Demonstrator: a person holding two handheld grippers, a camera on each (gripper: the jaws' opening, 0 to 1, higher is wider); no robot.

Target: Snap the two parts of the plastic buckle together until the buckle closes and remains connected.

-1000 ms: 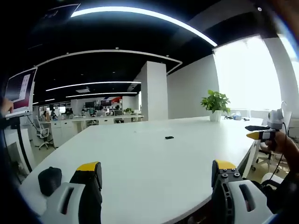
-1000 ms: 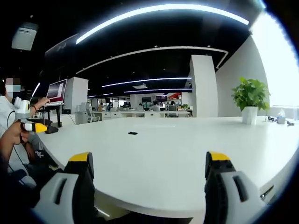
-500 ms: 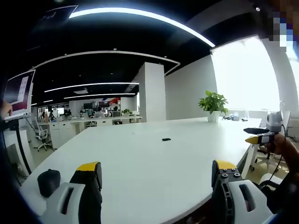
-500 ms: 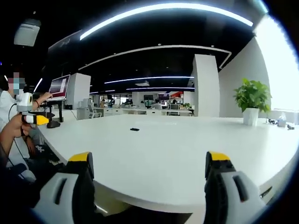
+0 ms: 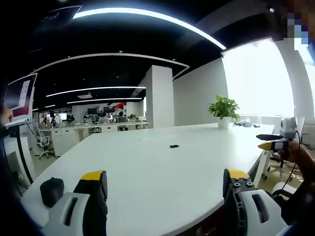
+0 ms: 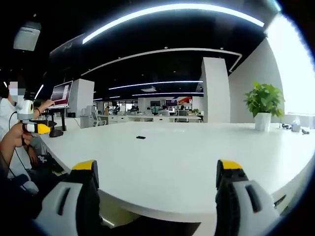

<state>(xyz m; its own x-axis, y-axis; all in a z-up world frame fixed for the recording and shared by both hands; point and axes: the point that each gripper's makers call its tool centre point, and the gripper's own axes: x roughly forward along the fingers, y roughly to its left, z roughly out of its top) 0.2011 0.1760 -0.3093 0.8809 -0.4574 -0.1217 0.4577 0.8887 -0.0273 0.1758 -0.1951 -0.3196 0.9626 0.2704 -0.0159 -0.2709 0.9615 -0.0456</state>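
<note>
Jaws of our left gripper [image 5: 165, 183] rise at the bottom of the left gripper view, spread wide with nothing between them but bare white counter [image 5: 162, 167]. Our right gripper [image 6: 160, 172] stands the same way at the bottom of the right gripper view: jaws far apart, holding nothing.

We see the buckle [image 5: 173, 146] as a small dark speck well out on the counter, a little right of centre in the left gripper view, and again left of centre [image 6: 141, 137] in the right gripper view. It is too small for us to tell whether its two parts are joined.

At lower left of the left gripper view a dark rounded object [image 5: 51, 191] sits on the counter near the left jaw. A potted plant [image 5: 224, 109] stands at the counter's far edge, right of centre. A laptop [image 6: 60, 95] sits on a stand at the left of the right gripper view.
</note>
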